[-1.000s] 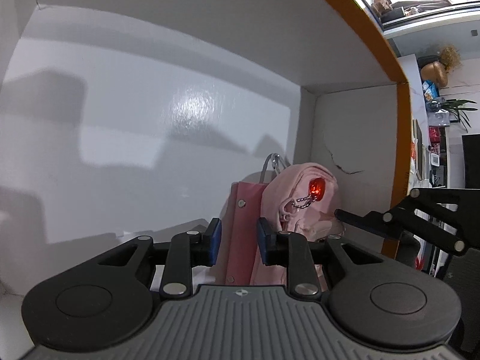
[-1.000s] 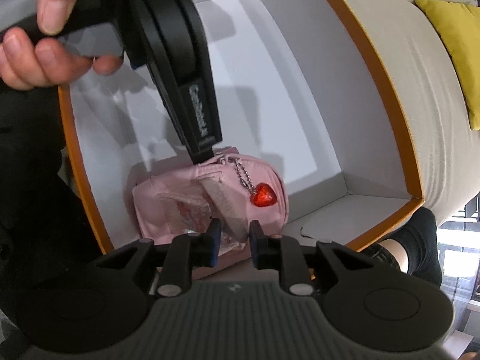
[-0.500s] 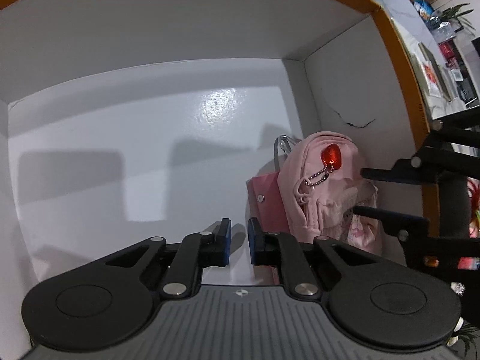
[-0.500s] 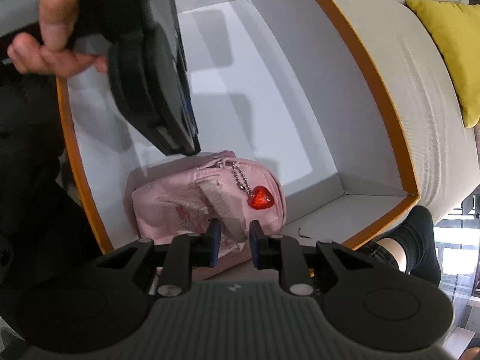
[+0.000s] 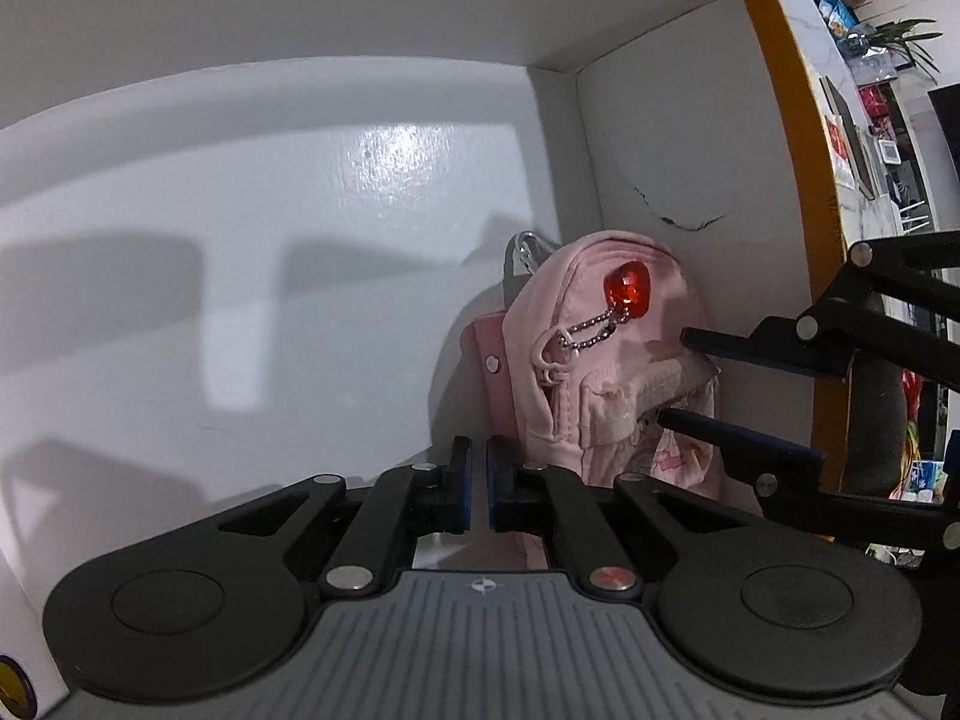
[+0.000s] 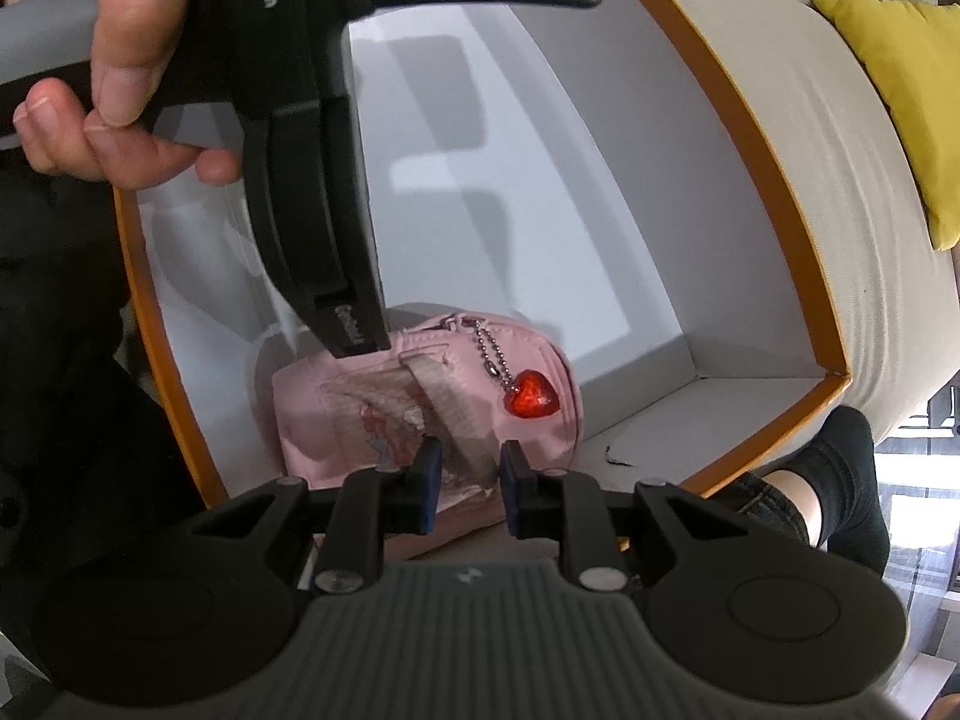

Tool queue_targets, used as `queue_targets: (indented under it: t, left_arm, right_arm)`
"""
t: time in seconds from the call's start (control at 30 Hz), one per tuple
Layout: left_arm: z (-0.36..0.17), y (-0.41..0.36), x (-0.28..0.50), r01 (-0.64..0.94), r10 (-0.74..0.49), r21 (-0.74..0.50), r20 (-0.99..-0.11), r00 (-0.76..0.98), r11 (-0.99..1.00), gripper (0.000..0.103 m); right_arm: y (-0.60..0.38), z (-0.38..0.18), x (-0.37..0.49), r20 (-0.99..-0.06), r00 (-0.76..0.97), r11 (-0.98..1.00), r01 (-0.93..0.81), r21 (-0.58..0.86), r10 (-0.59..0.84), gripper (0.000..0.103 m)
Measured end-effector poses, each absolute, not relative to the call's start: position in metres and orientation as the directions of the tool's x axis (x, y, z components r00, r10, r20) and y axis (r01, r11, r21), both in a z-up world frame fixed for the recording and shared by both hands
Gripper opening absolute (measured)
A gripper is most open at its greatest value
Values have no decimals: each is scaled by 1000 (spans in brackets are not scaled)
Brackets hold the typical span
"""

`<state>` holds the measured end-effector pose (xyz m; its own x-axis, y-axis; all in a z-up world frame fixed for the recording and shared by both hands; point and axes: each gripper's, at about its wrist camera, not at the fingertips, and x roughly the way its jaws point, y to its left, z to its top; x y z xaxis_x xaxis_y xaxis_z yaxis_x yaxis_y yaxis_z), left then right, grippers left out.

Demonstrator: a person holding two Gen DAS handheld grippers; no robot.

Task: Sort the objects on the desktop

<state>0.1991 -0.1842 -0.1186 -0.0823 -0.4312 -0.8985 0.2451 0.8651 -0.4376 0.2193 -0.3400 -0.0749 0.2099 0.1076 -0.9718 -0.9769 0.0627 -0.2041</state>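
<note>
Pouch [image 6: 420, 408], pink and shaped like a tiny backpack, lies on its back inside the box [image 6: 600, 192], tucked into the corner where the floor meets two walls. Its long axis runs along the near wall; in the right wrist view the rounded top points right, toward the corner, and the flat base points left. A red heart [image 6: 531, 394] on a bead chain hangs from the zip across the front. A grey strap [image 6: 453, 414] crosses the front pocket, and the right gripper [image 6: 465, 474] has its fingers released, one either side of that strap; whether a pad touches it is hard to tell. From the left wrist view those same two fingers reach in from the right, spread apart against the pouch [image 5: 606, 360] front. The left gripper [image 5: 478, 483] hovers beside the pouch over the box floor, its fingers nearly clenched on nothing, a thin slit between them. The box is white and glossy inside with an orange rim, and one wall near the pouch bears a small tear. Beyond the box sit a beige sofa [image 6: 798, 108] with a yellow cushion [image 6: 906, 84], and cluttered shelves [image 5: 864, 120].
</note>
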Motion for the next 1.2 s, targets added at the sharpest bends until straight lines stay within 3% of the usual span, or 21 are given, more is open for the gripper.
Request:
queue_targets:
  t: [0.2, 0.57, 0.97, 1.2]
  left_arm:
    - [-105, -165, 204, 219, -395, -380, -918, 29, 899, 5]
    - [-113, -172, 201, 195, -451, -442, -892, 3, 875, 4]
    - [-94, -147, 177, 147, -513, -508, -858, 0, 849, 4]
    - [-111, -158, 180, 183, -517, -529, -848, -111, 828, 4]
  right_arm:
    - [-344, -75, 220, -973, 211, 58, -977, -207, 93, 21]
    - [-343, -72, 219, -959, 263, -31, -963, -267, 102, 12]
    - [-354, -76, 214, -972, 212, -122, -967, -223, 101, 11]
    - [-355, -78, 213, -980, 187, -141, -970, -196, 71, 11]
